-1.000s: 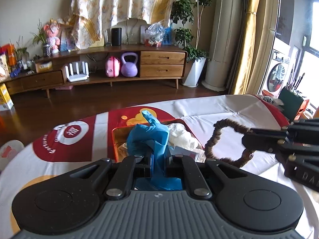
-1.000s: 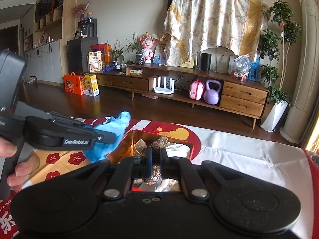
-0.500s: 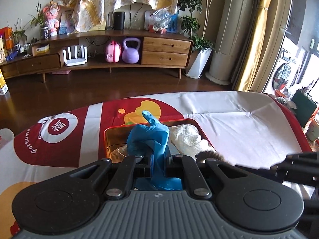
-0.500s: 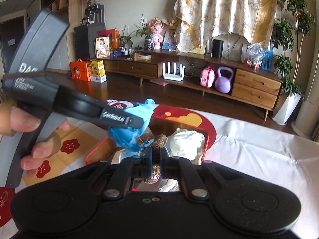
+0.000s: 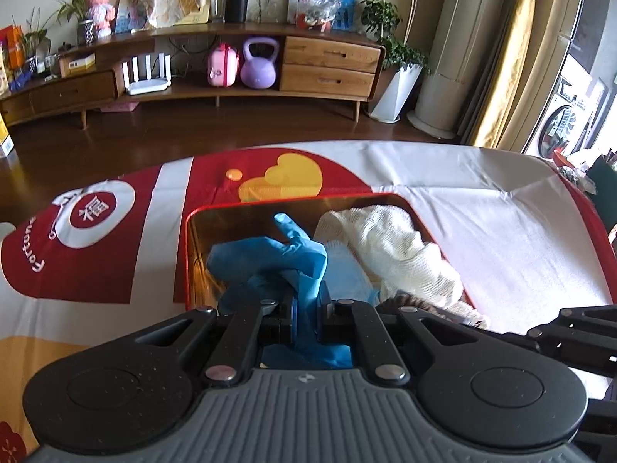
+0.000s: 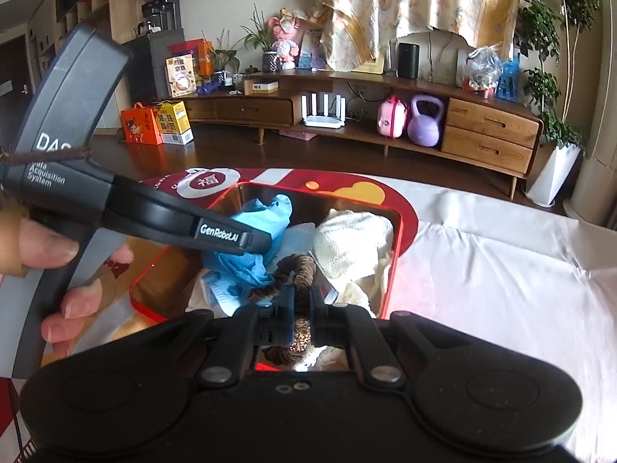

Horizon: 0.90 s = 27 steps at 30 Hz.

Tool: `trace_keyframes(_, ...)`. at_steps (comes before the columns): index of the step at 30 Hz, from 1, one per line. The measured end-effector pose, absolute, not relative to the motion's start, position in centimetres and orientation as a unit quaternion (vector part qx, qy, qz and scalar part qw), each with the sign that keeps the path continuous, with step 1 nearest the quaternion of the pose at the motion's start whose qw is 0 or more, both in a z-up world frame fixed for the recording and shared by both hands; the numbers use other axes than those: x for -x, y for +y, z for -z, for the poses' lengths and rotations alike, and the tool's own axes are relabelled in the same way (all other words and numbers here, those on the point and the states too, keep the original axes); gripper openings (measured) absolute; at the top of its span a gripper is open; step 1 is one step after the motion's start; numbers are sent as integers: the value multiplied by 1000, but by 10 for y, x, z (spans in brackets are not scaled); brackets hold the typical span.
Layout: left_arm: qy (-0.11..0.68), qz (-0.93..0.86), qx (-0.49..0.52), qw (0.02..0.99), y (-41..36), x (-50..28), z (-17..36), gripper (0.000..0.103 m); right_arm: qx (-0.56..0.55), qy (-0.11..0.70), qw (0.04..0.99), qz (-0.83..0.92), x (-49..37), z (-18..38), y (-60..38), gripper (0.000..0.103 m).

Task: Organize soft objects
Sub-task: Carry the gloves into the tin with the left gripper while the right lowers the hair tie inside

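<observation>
A red tin box [image 5: 188, 247] [image 6: 398, 254] with a shiny gold inside sits on the table. My left gripper [image 5: 304, 308] [image 6: 254, 241] is shut on a blue rubber glove [image 5: 285, 254] [image 6: 262, 216], which hangs down into the box. My right gripper [image 6: 302, 301] is shut on a brown scrunchie [image 6: 297, 266] [image 5: 408, 301] held over the near side of the box. A cream knitted cloth [image 5: 393, 247] [image 6: 354, 243] lies in the box's right part, with a pale blue mask [image 6: 221, 291] underneath.
The table carries a red and white cloth [image 5: 482, 231] [image 6: 501, 270]. A hand [image 6: 50, 254] grips the left tool's handle. Beyond the table are a wood floor and a long low cabinet [image 5: 327, 65] with a purple kettlebell [image 5: 259, 63].
Both grippers have sunk toward the box with their loads. The glove now hangs inside the tin, and the scrunchie has come down over its near side.
</observation>
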State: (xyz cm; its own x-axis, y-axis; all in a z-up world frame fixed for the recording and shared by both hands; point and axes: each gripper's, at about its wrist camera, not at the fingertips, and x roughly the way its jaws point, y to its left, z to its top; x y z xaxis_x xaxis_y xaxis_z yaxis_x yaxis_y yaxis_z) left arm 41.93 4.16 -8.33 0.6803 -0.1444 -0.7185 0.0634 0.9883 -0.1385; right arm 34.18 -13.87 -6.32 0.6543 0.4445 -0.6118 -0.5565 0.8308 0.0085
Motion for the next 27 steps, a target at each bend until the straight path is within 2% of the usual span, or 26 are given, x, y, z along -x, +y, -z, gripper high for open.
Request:
trace_keyframes(10,407,54,41,911,38,-420,97,8,82,312,907,-272,-340,65,-142,18)
trace_keyframes(27,398,51,45,915,37,-395,73,11,59,304,912,-271,-327,42,-156,33)
